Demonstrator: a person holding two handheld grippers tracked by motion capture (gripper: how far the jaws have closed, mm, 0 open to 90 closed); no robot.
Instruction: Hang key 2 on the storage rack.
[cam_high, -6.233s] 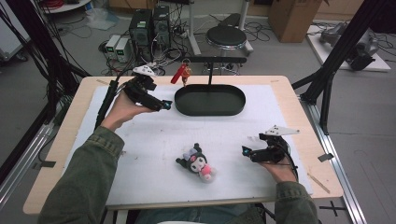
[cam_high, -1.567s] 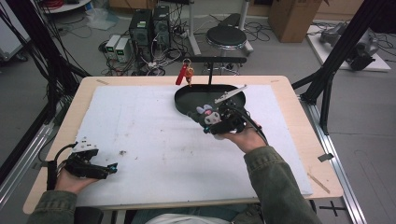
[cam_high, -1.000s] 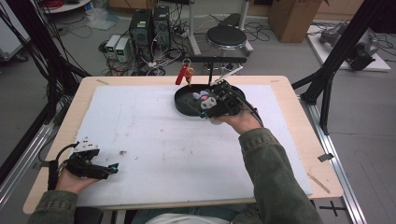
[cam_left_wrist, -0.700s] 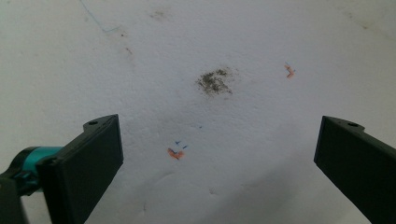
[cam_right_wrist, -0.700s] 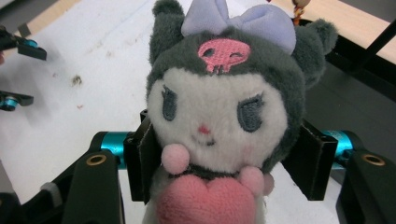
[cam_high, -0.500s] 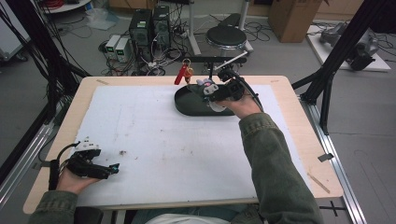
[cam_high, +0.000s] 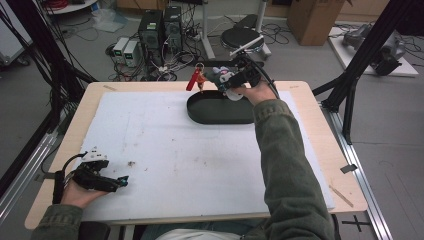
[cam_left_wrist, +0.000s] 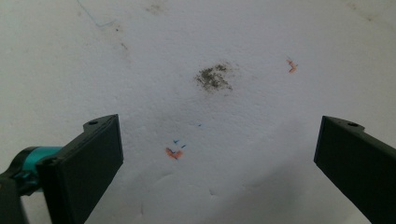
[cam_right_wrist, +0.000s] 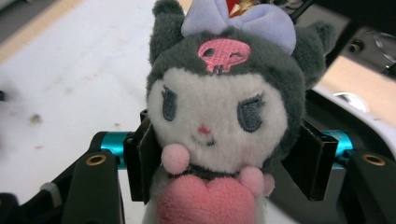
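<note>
Over the far edge of the tabletop (cam_high: 150, 130), the right claw (cam_high: 231, 79) holds a small plush toy (cam_high: 223, 77) up above the rear rim of the black oval tray (cam_high: 220, 112), close to a red tag (cam_high: 193, 80) that hangs just behind that rim. The step in hand looks like carrying the toy to a place at or beyond the tray, and to do it well the grip should stay as it is until the toy is over its spot: the soft body gives under the pads, so a loosened hold could let it slip, and the raised arm should pass clear of the tag and the tray wall. The left claw (cam_high: 112, 182) rests near the front left corner, well apart from all this, jaws wide apart with nothing between them. From above the toy is a small blur of grey and white. The right gripper view gives what the high view cannot: the black jaws clamped on both sides of the toy (cam_right_wrist: 219, 121), its face toward the camera, a lilac bow (cam_right_wrist: 238, 21) on top and a pink heart (cam_right_wrist: 205, 200) at its front. The left gripper view adds a dark smudge (cam_left_wrist: 214, 77) on the white sheet.
</note>
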